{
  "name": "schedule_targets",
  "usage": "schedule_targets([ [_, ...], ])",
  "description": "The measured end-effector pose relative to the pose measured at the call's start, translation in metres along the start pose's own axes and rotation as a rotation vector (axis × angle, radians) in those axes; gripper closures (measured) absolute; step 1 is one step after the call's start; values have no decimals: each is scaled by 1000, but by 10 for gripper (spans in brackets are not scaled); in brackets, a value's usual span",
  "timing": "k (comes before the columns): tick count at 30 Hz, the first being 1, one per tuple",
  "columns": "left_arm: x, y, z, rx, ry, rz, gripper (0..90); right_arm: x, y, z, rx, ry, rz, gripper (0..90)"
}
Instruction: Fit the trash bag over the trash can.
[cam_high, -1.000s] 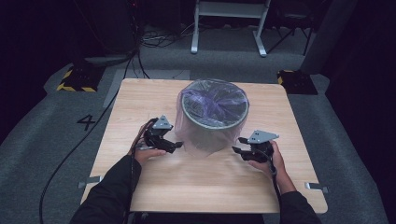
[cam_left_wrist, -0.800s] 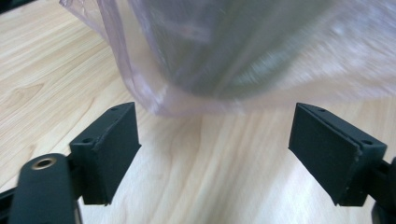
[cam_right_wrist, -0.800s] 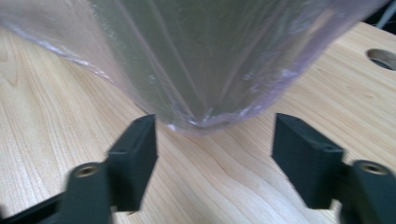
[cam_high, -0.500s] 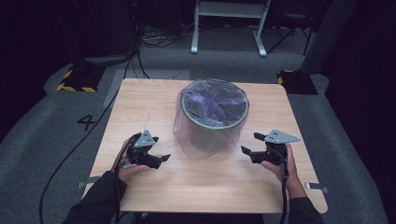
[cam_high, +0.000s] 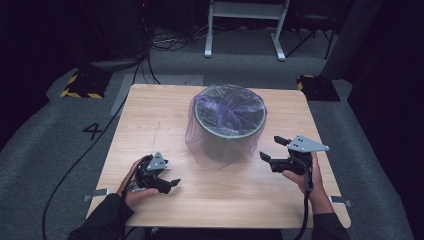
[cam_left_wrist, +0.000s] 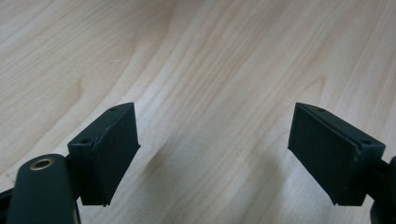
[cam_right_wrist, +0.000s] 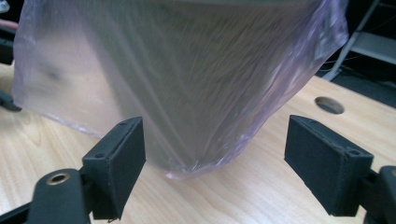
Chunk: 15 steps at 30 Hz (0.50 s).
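Both hands low, grippers gaping, flanking bin.

So there's a round grey bin standing upright just above the middle of the high view, on the light wood counter, a bit toward its far half. It's got a thin see-through purplish bag as a liner, crumpled down inside the mouth and folded over the rim, hanging loose down the outside almost to the counter, flaring out more on the left side. In the right gripper view the bag fills the upper part of the frame, with its wrinkly bottom edge touching the wood.
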<state>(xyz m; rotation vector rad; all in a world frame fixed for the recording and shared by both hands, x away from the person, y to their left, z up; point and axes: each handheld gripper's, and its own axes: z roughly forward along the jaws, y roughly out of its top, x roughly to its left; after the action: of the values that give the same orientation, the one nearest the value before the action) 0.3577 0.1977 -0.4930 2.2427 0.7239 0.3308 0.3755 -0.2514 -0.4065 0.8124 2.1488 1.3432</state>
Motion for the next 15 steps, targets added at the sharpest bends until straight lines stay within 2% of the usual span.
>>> schedule_targets([
  [1, -1, -1, 1, 6, -5, 5, 156, 0, 4, -1, 0, -13, -17, 205],
  [4, -4, -1, 2, 22, -10, 10, 157, -1, 9, -3, -13, -6, -16, 205],
  [8, -3, -4, 4, 31, -30, -13, 156, -4, 23, -7, 0, -12, -32, 204],
  [12, -3, -5, 6, 42, -39, -8, 157, -7, 38, -8, -17, -21, -36, 204],
  [15, -3, -6, 6, 39, -39, -13, 156, -8, 48, -7, -23, -10, -46, 200],
])
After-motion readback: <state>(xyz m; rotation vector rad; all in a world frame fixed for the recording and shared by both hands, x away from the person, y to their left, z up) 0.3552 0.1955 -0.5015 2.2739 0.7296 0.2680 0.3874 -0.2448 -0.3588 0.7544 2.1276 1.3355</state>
